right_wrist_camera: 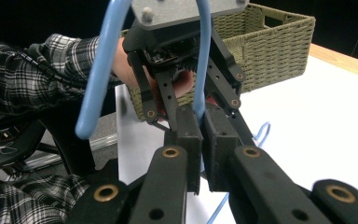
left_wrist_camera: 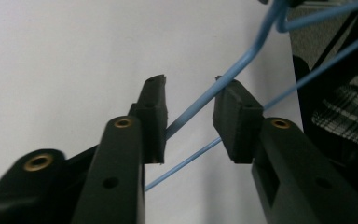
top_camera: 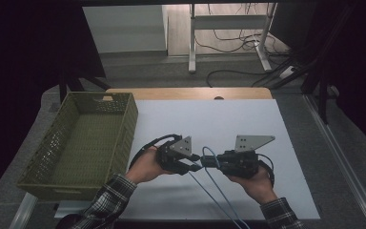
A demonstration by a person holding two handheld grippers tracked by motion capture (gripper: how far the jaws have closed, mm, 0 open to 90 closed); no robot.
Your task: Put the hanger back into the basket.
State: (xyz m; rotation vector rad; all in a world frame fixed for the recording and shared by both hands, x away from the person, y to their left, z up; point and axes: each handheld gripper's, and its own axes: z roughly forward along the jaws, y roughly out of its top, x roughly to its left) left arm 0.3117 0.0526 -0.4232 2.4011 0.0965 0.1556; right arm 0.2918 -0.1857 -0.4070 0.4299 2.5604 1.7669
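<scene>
A thin blue cable [top_camera: 215, 192] runs from between the two grippers toward the table's near edge. My right gripper [top_camera: 208, 162] is shut on a loop of it; in the right gripper view its pads [right_wrist_camera: 189, 135] pinch the cable [right_wrist_camera: 202, 56]. My left gripper [top_camera: 196, 165] points at the right one, tip to tip. Its jaws [left_wrist_camera: 190, 88] stand open with one cable strand [left_wrist_camera: 242, 60] slanting through the gap, close to the left pad [left_wrist_camera: 153, 107]. A second strand [left_wrist_camera: 182, 165] passes below. Both grippers hover over the white table surface [top_camera: 228, 119].
A green woven basket [top_camera: 83, 138] [right_wrist_camera: 270, 46] lies at the table's left edge, with nothing inside. Beyond the far table edge are a desk frame [top_camera: 228, 28] and floor cables. Plaid sleeves [top_camera: 109, 195] come in from the bottom.
</scene>
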